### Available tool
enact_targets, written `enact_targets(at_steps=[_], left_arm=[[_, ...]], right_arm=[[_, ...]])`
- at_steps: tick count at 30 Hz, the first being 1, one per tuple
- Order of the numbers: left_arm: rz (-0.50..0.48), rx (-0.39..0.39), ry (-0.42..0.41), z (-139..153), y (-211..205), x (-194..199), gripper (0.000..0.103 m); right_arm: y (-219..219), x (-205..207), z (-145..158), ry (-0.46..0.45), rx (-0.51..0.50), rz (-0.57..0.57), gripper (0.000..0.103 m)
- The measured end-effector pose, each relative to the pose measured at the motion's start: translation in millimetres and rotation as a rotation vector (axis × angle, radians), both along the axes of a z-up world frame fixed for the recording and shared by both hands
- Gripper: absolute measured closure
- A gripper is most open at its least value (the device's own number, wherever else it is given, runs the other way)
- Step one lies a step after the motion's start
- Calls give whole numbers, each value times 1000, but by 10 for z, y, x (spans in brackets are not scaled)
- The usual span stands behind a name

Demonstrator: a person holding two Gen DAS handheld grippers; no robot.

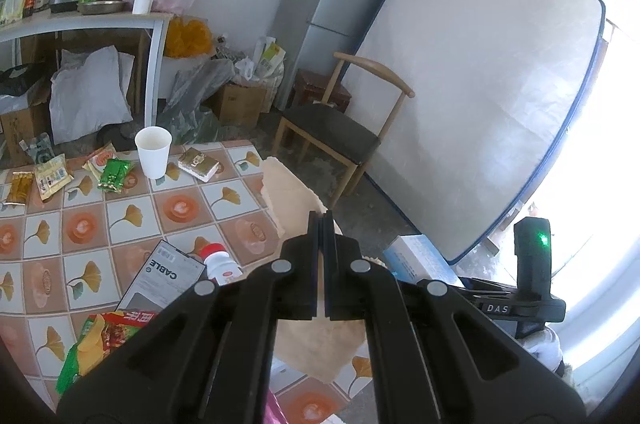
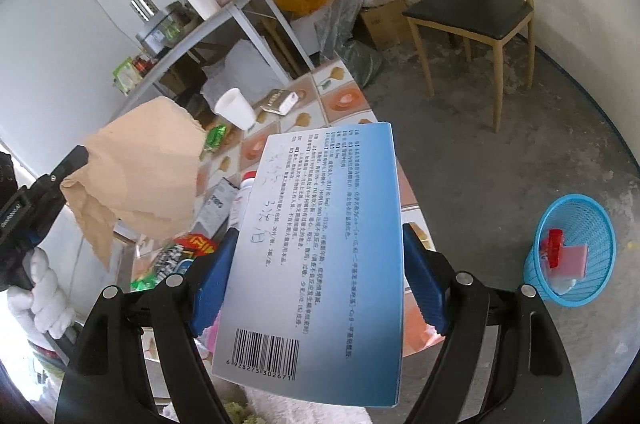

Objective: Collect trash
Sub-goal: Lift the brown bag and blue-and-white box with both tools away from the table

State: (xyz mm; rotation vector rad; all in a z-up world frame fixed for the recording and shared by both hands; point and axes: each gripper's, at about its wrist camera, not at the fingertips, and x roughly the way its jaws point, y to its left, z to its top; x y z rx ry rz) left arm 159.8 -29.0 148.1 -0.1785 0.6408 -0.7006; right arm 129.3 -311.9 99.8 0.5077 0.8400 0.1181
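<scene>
Far left edge of the worktop (image 1: 132, 220): gold and yellow snack packets (image 1: 48, 177), then a green packet (image 1: 114, 175). All still lying there, not yet picked up. Next along, a white paper cup (image 1: 153, 151) standing up near the far edge, with a small gold box (image 1: 199, 163) just beside it. Nearer, a grey cable box (image 1: 164, 280) touching a white bottle with a red cap (image 1: 220, 262), and a red and green chip bag (image 1: 100, 348) at the near edge. Lots of trash left to grab.

Middle: left claw (image 1: 321, 220) squeezed tight on a torn brown paper (image 1: 288, 199), lifted up off the worktop. Same brown paper seen hanging in the air from the other side.

Further right: right claw (image 2: 318, 252) spread wide around a blue and white medicine box (image 2: 320, 244), blue pads pressing both long sides, box held up in the air over the right edge of the worktop.

Far right, down on the floor: a blue mesh bin (image 2: 596, 220), well apart from the worktop. Already a red piece and a pink piece inside. So a little done, two things in the claws and probably headed for the bin, most of the job still waiting.
</scene>
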Motion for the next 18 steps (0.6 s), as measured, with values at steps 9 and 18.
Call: enact_targets(at_steps=[9, 18], left_arm=[[6, -13, -11, 49, 93, -69, 103], [10, -20, -12, 62, 137, -93, 103]], right_arm=[[167, -137, 163, -33, 7, 25, 27], [254, -184, 242, -42, 9, 32, 27]])
